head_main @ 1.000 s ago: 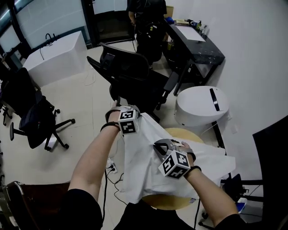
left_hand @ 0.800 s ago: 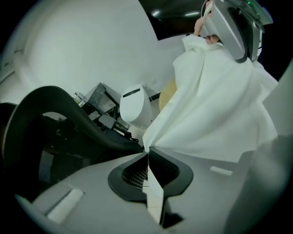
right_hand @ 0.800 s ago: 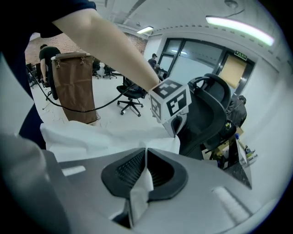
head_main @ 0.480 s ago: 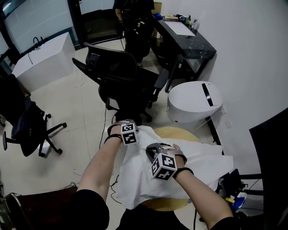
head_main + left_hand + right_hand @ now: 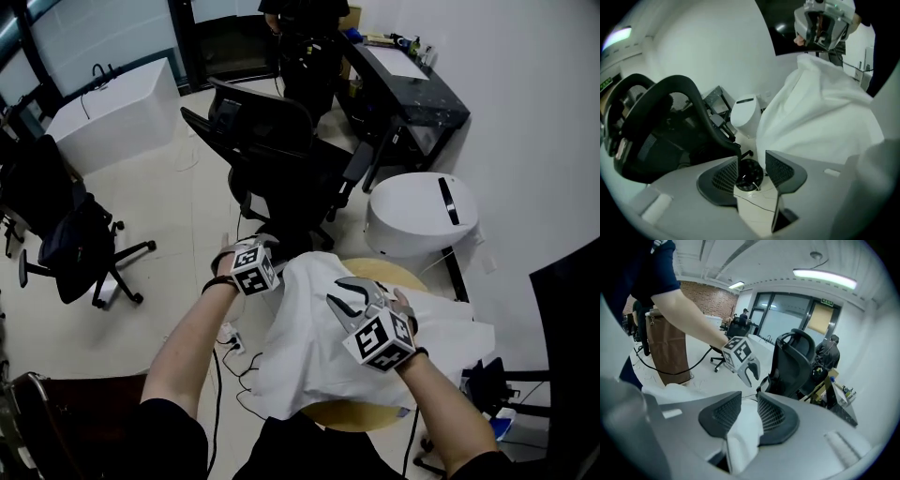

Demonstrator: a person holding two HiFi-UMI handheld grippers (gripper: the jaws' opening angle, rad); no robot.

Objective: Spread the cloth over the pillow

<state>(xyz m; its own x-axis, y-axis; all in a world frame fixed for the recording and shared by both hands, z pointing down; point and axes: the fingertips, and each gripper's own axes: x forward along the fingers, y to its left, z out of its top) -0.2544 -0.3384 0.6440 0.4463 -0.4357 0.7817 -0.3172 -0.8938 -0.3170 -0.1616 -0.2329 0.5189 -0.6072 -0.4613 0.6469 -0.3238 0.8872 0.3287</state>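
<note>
A white cloth (image 5: 319,347) lies bunched over a round wooden table (image 5: 380,275); it bulges, and the pillow under it is hidden. My left gripper (image 5: 267,246) hovers just off the cloth's far left corner. Its jaws have just been opening, and in the left gripper view the left gripper (image 5: 752,164) stands open and empty, with the cloth (image 5: 820,122) to its right. My right gripper (image 5: 356,295) is over the cloth's middle. Its jaws have just been opening too. In the right gripper view a loose fold of cloth (image 5: 745,427) still lies between the parted jaws of the right gripper (image 5: 749,406).
A black office chair (image 5: 281,159) stands just beyond the table, and a white round drum (image 5: 417,216) to its right. A black desk (image 5: 403,84) is at the back right, with a person (image 5: 305,37) beside it. Cables (image 5: 234,347) trail on the floor at the left.
The left gripper has let go of the cloth's far edge and moved left and down, off the cloth. The right gripper's jaws have parted. The cloth has sunk lower onto the table.
</note>
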